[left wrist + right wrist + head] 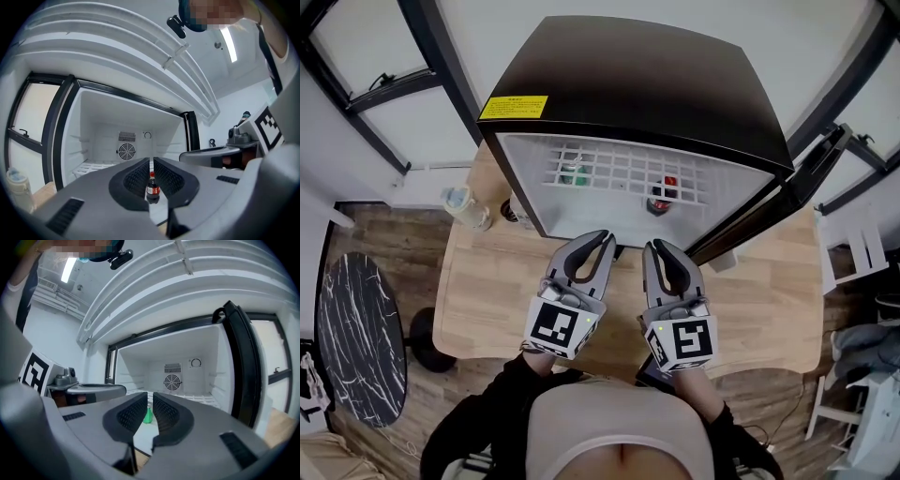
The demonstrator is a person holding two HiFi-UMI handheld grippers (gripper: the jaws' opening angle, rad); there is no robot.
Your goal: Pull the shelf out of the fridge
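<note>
approach step: your left tongs (pixel 598 240) and right tongs (pixel 659 248) both closed, empty, just before open black mini fridge (pixel 656 84). white wire grid shelf (pixel 619 173) sits inside, carrying bottles. next: open tongs, clamp shelf's front wire, pull straight, slowly.

My left gripper (pixel 602 238) and right gripper (pixel 655 247) are grey, with black cross-ribbed pads (pixel 138 180). Each carries a cube (pixel 558 325) patterned in black-and-white squares. The fridge (pixel 647 84) is glossy black outside, with a yellow label (pixel 514 107) at one corner, and its inside is white. The shelf (pixel 609 173) is a white wire grid. On it, the cola bottle (pixel 151 187) is dark with a red cap and red band, and the other bottle (pixel 148 416) is green. The table (pixel 487 281) is pale wood. The round table (pixel 356 337) is black marble with white veins.
</note>
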